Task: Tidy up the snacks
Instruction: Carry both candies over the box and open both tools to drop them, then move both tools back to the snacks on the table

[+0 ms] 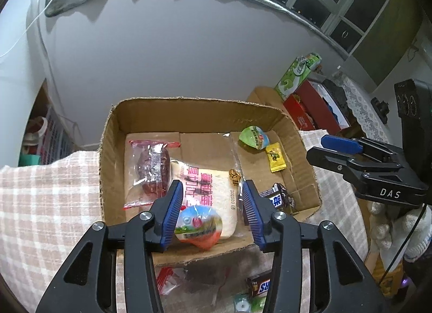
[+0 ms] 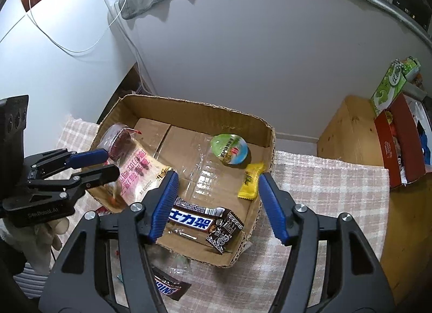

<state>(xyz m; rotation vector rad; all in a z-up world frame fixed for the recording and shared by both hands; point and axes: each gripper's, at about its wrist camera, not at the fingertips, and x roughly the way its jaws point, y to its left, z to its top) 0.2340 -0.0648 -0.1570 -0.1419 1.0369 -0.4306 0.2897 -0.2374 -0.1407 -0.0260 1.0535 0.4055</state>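
An open cardboard box (image 1: 189, 102) sits on a checked cloth. Inside lie a red date packet (image 1: 151, 169), a bread packet (image 1: 216, 191), a green jelly cup (image 1: 253, 137), a yellow candy (image 1: 276, 156) and a Snickers bar (image 2: 199, 221). My left gripper (image 1: 212, 196) is open over the box's near edge. An orange jelly cup (image 1: 198, 226) lies between its jaws against the left pad, clear of the right one. My right gripper (image 2: 218, 177) stands open above the Snickers bar at the box's near right corner. Nothing is pressed between its pads.
On the cloth in front of the box lie another Snickers bar (image 2: 168, 287), a red packet (image 1: 167, 279) and a green item (image 1: 244, 305). A red box (image 2: 399, 140) and a green carton (image 2: 391, 83) stand on a wooden cabinet (image 2: 351, 129) to the right. A white wall rises behind.
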